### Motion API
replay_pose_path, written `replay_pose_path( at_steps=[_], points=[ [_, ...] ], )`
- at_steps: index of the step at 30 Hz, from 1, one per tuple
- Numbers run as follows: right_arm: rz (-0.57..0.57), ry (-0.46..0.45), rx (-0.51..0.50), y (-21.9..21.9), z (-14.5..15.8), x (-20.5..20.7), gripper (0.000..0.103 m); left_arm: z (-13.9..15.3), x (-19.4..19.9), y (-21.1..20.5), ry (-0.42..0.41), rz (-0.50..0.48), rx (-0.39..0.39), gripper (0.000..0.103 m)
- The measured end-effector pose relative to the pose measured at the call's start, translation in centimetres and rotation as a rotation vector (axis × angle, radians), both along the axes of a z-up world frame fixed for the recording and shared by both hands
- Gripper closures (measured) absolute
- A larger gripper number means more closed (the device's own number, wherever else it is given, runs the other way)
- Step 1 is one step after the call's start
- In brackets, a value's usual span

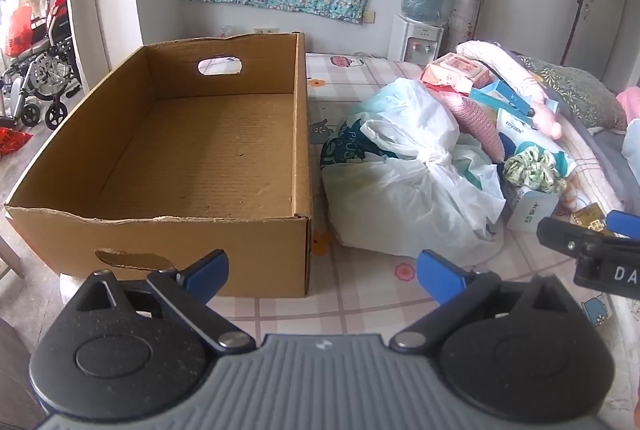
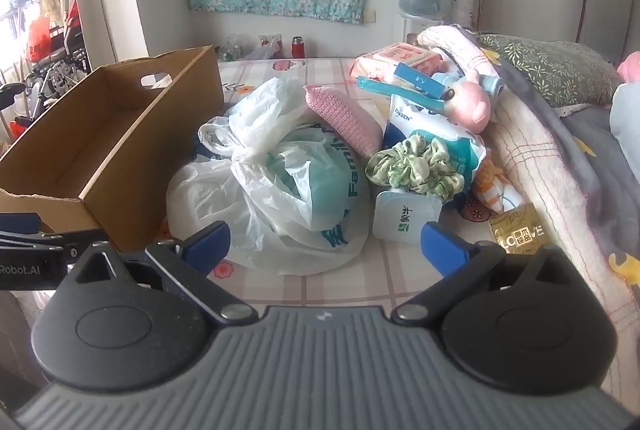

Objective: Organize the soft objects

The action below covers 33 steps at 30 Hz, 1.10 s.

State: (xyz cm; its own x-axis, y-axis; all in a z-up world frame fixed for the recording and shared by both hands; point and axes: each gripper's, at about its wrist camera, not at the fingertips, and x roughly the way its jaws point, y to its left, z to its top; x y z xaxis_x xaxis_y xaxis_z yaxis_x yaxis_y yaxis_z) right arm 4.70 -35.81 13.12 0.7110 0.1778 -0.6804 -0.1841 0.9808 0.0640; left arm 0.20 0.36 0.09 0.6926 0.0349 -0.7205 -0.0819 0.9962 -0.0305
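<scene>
1. My left wrist camera looks forward, low over the bed, close to the open brown cardboard box [image 1: 192,150].
2. My right wrist camera faces the same wall from further right, near the knotted white plastic bag [image 2: 276,186].
3. Both views share box, bag [image 1: 408,182] and, probably, the green ruffled scrunchie [image 2: 416,166].

The cardboard box [image 1: 192,158] stands open-topped on the left of the bed, its floor bare, so entry from above is free; its near wall [image 1: 168,250] and right wall bar any low sideways approach. Just right of it, the tied plastic bags [image 1: 404,174] bulk up, leaving only a narrow strip of bedsheet [image 1: 316,102] between. Near the grippers the sheet lies open. Farther right, the green scrunchie [image 2: 416,166], tissue packs [image 2: 404,220], pink knit piece [image 2: 340,118] and plush toy [image 2: 472,102] crowd together against the folded blanket [image 2: 536,158].
</scene>
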Motion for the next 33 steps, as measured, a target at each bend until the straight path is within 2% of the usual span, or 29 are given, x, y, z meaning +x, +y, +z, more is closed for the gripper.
replay_pose_path(
  at_steps=[8,20,33],
  points=[
    [0.010,0.013,-0.013,0.8,0.0,-0.6,0.001,-0.4,0.0,-0.2,0.009,-0.012,-0.008,0.002],
    [-0.008,0.019,-0.021,0.2,0.2,-0.8,0.001,-0.5,0.3,-1.6,0.030,-0.095,-0.005,0.002],
    [-0.013,0.022,-0.031,0.3,0.3,-0.8,0.001,-0.2,0.5,-1.4,0.020,-0.085,0.001,0.002]
  ],
)
